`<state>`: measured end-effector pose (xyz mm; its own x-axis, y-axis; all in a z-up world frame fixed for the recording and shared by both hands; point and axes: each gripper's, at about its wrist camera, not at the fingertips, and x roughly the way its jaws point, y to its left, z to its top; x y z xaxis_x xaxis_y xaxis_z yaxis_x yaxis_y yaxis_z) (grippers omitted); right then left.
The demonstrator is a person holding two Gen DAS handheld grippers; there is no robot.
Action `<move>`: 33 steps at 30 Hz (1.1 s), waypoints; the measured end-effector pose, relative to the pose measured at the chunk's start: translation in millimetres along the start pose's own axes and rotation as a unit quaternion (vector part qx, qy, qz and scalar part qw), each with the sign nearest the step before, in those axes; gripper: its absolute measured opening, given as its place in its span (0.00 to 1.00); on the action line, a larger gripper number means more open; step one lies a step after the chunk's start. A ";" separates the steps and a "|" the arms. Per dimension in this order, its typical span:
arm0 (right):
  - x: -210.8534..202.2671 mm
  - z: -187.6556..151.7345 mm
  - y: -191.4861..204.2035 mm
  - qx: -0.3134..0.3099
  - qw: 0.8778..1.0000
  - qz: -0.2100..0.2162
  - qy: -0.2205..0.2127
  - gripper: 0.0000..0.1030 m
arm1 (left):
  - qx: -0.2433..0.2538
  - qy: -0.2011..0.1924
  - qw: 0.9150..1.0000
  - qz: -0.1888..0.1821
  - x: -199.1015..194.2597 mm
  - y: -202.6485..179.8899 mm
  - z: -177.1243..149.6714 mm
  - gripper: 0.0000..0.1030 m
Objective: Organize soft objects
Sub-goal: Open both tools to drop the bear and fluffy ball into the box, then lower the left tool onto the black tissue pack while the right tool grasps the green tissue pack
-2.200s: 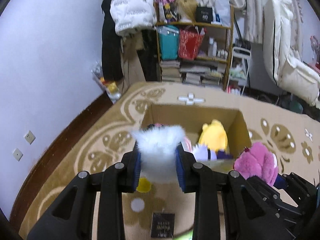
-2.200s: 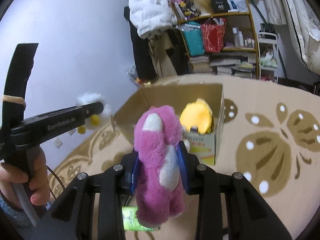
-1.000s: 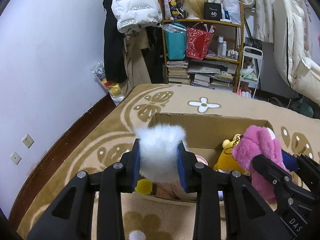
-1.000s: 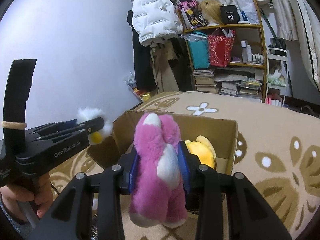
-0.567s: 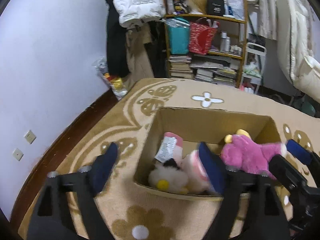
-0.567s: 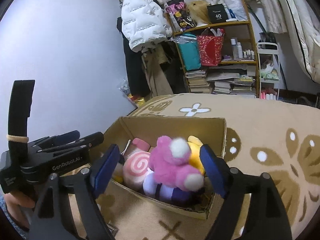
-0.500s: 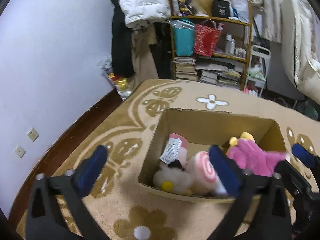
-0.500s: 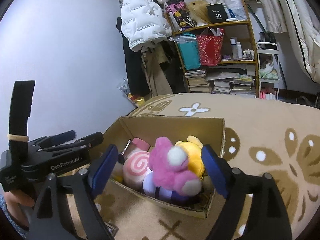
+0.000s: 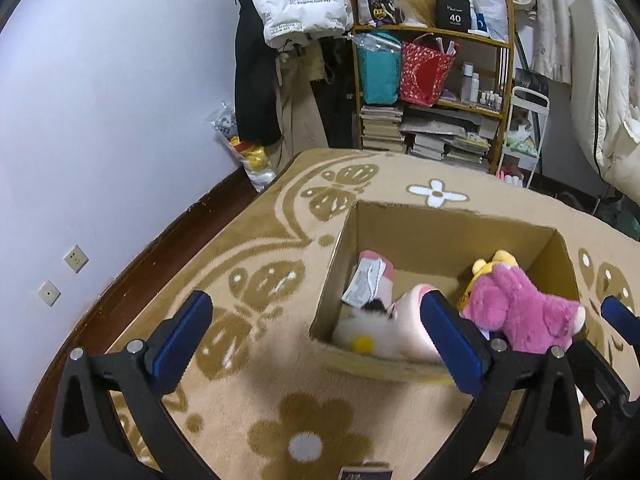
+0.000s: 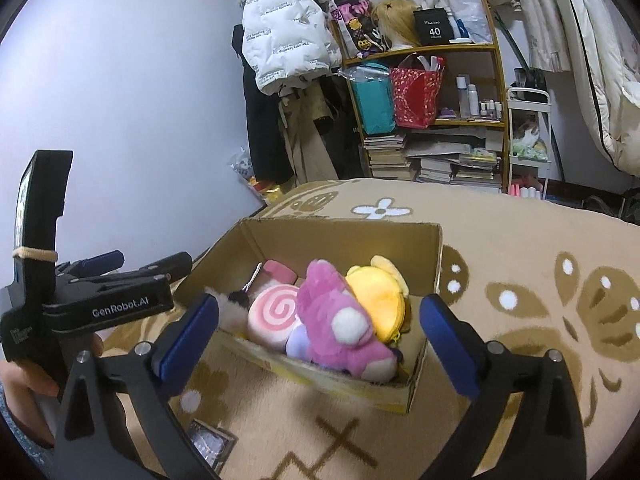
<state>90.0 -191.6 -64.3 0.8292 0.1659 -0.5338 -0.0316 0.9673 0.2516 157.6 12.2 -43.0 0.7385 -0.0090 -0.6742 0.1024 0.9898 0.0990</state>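
Note:
An open cardboard box [image 9: 436, 240] [image 10: 348, 236] stands on the carpet and holds several soft toys. A white fluffy toy [image 9: 368, 336] [image 10: 230, 308] lies at its near left. A pink plush bear [image 9: 520, 312] [image 10: 340, 328] lies on top at the right, over a yellow plush [image 9: 486, 270] [image 10: 376, 296] and a pink swirl plush [image 10: 274, 312] [image 9: 412, 320]. My left gripper [image 9: 316, 338] is open and empty just before the box. My right gripper [image 10: 318, 340] is open and empty above the box's near edge.
A beige patterned carpet [image 9: 280, 240] covers the floor. A cluttered shelf [image 9: 432, 92] with books and bags, hanging coats [image 9: 296, 8] and a white wall with sockets [image 9: 76, 258] stand behind. A small packet [image 10: 208, 444] lies on the carpet near the box.
Both grippers opened. The white fluffy toy dropped from the left gripper into the box, and the pink bear dropped from the right gripper onto the other toys. Both grippers have drawn back slightly.

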 end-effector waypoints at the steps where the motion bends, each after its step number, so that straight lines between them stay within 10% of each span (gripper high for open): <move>1: -1.8 -1.2 1.0 0.000 1.000 -0.001 0.002 1.00 | 0.000 0.006 1.000 -0.002 -1.0 1.7 -2.1 1.00; 33: -29.0 -75.4 38.0 -0.038 0.990 0.004 0.134 1.00 | 0.058 0.226 0.972 0.001 10.9 -2.0 -74.6 1.00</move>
<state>22.6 -145.2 -100.2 0.6507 0.2081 -0.7303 -0.0869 0.9758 0.2006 115.7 20.7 -105.2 0.3726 0.0823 -0.9243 0.1948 0.9669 0.1647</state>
